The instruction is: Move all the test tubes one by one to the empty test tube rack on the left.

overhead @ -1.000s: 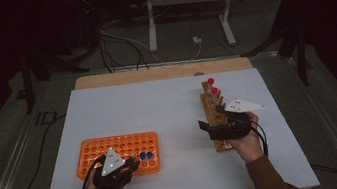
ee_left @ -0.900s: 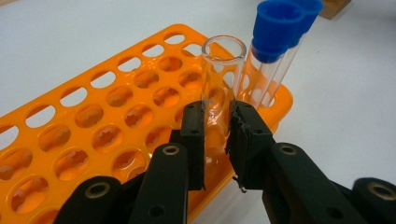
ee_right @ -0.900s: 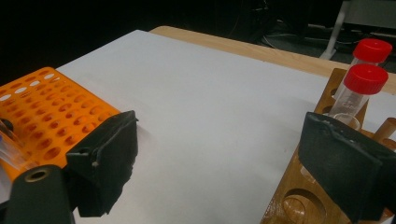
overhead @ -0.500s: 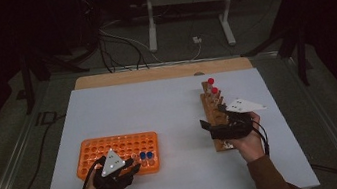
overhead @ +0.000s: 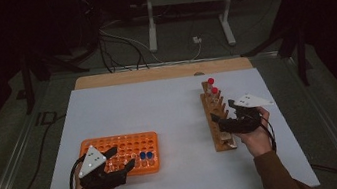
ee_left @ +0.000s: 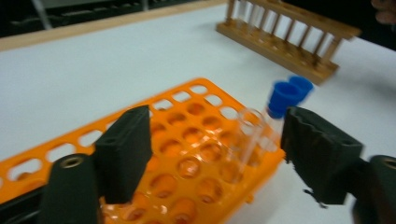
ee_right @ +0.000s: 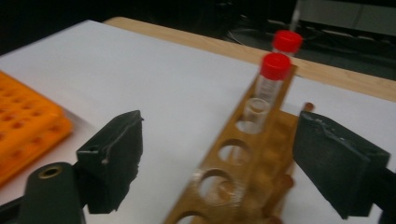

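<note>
An orange rack [overhead: 113,147] [ee_left: 187,140] lies at the table's front left, with two blue-capped tubes [overhead: 146,156] [ee_left: 285,93] near its right end. An uncapped clear tube [ee_left: 250,133] stands in the rack beside them, between the jaws of my left gripper [overhead: 121,158] [ee_left: 215,149]. Those jaws have just been opening and neither pad touches the tube. At the right, a wooden rack [overhead: 222,134] [ee_right: 243,163] holds two red-capped tubes [overhead: 212,86] [ee_right: 275,70] and an uncapped clear tube [ee_right: 256,114]. My right gripper [overhead: 223,111] [ee_right: 219,154] is open astride this rack. Its jaws have just been closing a little and grip nothing.
The white tabletop [overhead: 159,111] has a bare wooden strip [overhead: 153,74] along its far edge. Beyond it, cables [overhead: 118,41] and a metal stand [overhead: 183,1] sit on the dark floor. Free surface lies between the two racks.
My left gripper's jaws have spread apart over the orange rack, and the hand has drawn slightly back and up. The right hand stays at the wooden rack.
</note>
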A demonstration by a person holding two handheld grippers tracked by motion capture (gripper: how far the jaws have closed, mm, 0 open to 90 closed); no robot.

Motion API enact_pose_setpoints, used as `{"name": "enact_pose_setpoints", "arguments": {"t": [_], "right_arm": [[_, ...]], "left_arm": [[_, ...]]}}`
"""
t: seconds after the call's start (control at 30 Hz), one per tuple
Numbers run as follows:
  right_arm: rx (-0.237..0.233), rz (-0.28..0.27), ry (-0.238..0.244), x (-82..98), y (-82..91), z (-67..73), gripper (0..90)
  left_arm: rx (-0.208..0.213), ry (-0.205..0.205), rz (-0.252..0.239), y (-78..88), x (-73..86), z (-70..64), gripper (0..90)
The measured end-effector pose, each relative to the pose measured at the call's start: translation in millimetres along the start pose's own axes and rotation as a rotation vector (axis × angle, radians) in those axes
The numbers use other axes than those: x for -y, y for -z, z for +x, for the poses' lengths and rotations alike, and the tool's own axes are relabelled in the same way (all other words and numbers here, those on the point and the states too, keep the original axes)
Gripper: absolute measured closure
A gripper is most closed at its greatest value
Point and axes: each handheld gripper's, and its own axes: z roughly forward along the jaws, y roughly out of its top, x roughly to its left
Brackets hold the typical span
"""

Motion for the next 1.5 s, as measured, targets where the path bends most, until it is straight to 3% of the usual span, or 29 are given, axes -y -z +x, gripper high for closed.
{"name": "enact_pose_setpoints", "arguments": {"t": [0.1, 0.37, 0.7, 1.2, 1.5], "right_arm": [[0.028, 0.020, -0.014, -0.1, -9.0, -5.7, 25.7], [0.069, 0.061, -0.026, -1.8, -30.1, -13.0, 55.7], [0.089, 0.090, -0.027, -3.2, -47.4, -15.8, 73.4], [0.108, 0.090, -0.003, -5.6, -51.8, -10.3, 76.4], [0.110, 0.072, -0.021, -7.3, -45.4, -13.8, 76.5]], "left_arm": [[-0.059, 0.029, -0.004, 0.0, -3.8, 4.0, 16.2], [-0.136, 0.058, -0.023, -1.7, -11.2, 10.9, 3.6], [-0.136, 0.060, -0.030, -4.8, -12.3, 10.8, 2.8], [-0.133, 0.057, -0.029, -5.7, -12.4, 11.1, 2.5], [-0.135, 0.049, -0.027, -6.7, -12.8, 10.4, 1.7]]}}
